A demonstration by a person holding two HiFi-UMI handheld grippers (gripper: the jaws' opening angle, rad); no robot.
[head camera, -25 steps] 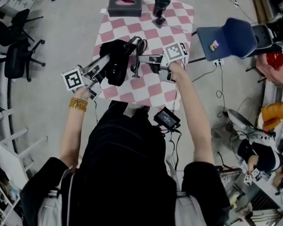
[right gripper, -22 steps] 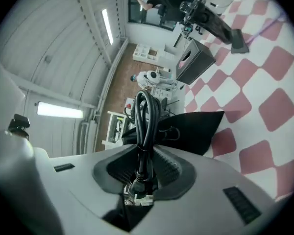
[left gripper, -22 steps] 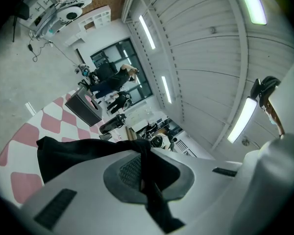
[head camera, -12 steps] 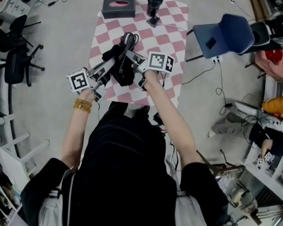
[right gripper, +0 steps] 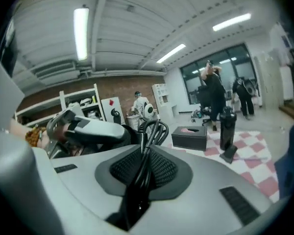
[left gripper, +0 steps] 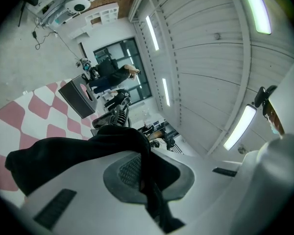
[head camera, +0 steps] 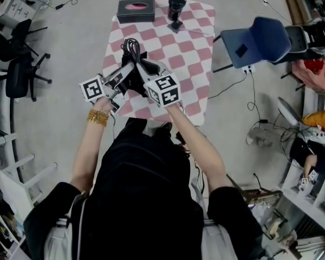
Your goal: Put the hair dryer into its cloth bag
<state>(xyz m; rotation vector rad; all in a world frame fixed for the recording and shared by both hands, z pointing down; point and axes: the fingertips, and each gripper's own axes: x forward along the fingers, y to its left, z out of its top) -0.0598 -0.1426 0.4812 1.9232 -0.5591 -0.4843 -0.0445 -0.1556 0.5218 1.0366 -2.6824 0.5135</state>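
Note:
The black cloth bag (head camera: 133, 83) hangs over the near left part of the checkered table (head camera: 190, 64). My left gripper (head camera: 131, 69) is shut on a fold of the bag (left gripper: 73, 155), which is pinched between the pads of the left gripper (left gripper: 142, 166). The hair dryer's black cord (head camera: 131, 46) loops out of the bag's top. My right gripper (head camera: 140, 65) is closing, and its pads grip the looped cord (right gripper: 154, 130) at the jaws of the right gripper (right gripper: 144, 169). The dryer's body is hidden in the dark bundle.
A black tissue box (head camera: 135, 9) sits at the table's far left corner, and a black upright device (head camera: 176, 5) stands beside it. A blue chair (head camera: 262, 41) stands to the right of the table, and black office chairs (head camera: 19, 64) to the left.
My right gripper has swung left and rolled, so its marker cube now lies beside the bag, and its jaws have closed on the cord. The bag and left gripper have shifted slightly left.

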